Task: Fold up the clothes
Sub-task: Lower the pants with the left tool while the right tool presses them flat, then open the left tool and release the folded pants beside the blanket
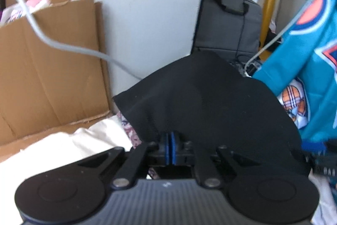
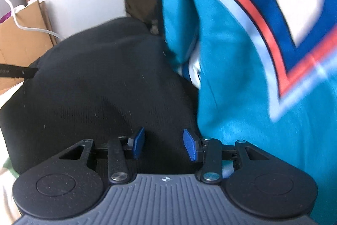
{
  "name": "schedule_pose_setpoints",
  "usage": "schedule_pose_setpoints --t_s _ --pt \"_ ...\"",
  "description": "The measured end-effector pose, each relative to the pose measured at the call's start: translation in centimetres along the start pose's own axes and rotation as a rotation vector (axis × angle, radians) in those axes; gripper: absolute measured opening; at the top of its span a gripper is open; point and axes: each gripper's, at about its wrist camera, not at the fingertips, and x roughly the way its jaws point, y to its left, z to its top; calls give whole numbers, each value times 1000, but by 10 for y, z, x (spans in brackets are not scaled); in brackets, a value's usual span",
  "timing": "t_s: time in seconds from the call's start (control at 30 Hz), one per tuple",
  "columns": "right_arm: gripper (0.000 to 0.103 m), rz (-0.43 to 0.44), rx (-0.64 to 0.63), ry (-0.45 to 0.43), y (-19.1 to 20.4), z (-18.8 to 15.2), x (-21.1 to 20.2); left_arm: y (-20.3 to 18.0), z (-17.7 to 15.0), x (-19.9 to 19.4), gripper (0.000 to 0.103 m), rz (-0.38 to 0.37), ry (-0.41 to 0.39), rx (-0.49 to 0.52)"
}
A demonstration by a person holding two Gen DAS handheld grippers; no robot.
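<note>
- a white wall stands at the back, with a brown cardboard box leaning just beside it on the left.
- a grey cable hangs loose across the box and the wall, and goes down behind the black cloth.
- a grey bag with handles sits further back by the wall's corner, next to a yellow post.
- pale cream cloth covers the low spot at the left; i cannot tell what is under it.
- the black garment is lifted up in the middle, bunched in a round heap right in front of both cameras.
- the left tongs are pinched tight on the near edge of the black garment, blue pads together.
- the right tongs are spread apart, with the black garment lying just past them and nothing between the blue pads.
- a teal jersey with blue, orange and white stripes hangs on the right, touching the black garment's right edge.
- the right side is crowded by the jersey; the left side, over the cream cloth, has more free room.
</note>
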Motion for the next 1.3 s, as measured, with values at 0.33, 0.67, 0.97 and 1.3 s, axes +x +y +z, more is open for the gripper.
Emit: schedule_pose_setpoints --t_s 0.33,0.67,0.97,1.3 --pt "48 4 85 8 3 -12 -42 -11 -2 -55 9 -40 1 53" --pt "52 89 13 -45 41 -17 -73 -42 -17 -80 20 -56 -39 66" --pt "53 84 -6 20 60 -15 -43 -43 -52 -57 25 -35 60 51" --pt "54 84 67 109 63 -33 -47 -33 -59 -82 45 -11 99 -34"
